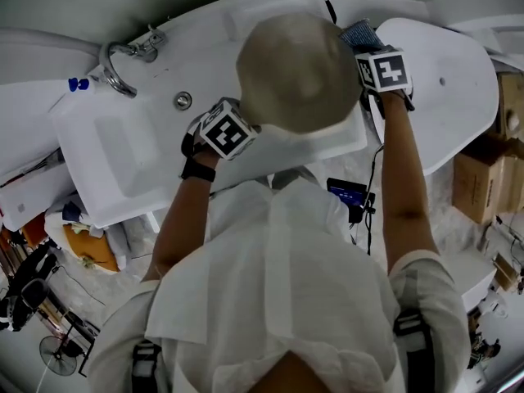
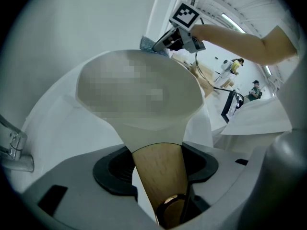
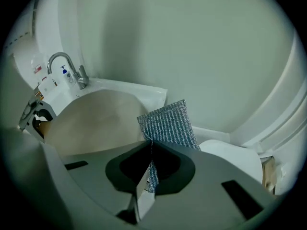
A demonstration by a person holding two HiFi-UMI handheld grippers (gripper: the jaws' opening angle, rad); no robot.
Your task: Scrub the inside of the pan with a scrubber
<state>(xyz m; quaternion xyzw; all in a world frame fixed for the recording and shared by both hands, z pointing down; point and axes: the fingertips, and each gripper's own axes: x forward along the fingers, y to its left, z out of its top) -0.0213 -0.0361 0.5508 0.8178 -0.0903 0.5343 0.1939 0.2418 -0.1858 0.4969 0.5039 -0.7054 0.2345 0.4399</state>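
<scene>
Pan [image 1: 299, 72]: my left gripper [image 1: 223, 131] clamps its wooden handle [image 2: 158, 176], holding it top centre of the head view over the sink [image 1: 123, 150]. My right gripper [image 3: 151, 174] pinches the scrubber [image 3: 168, 123] just beside the rim, upper right. I judge this the approach; next the scrubber goes inside and presses down.

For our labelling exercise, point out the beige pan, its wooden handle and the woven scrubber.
Round beige pan [image 1: 299, 72]: head view, middle of its body.
Tan wooden pan handle [image 2: 160, 176]: left gripper view, mid-length.
Blue-grey woven scrubber [image 3: 168, 126]: right gripper view, exposed face.
</scene>
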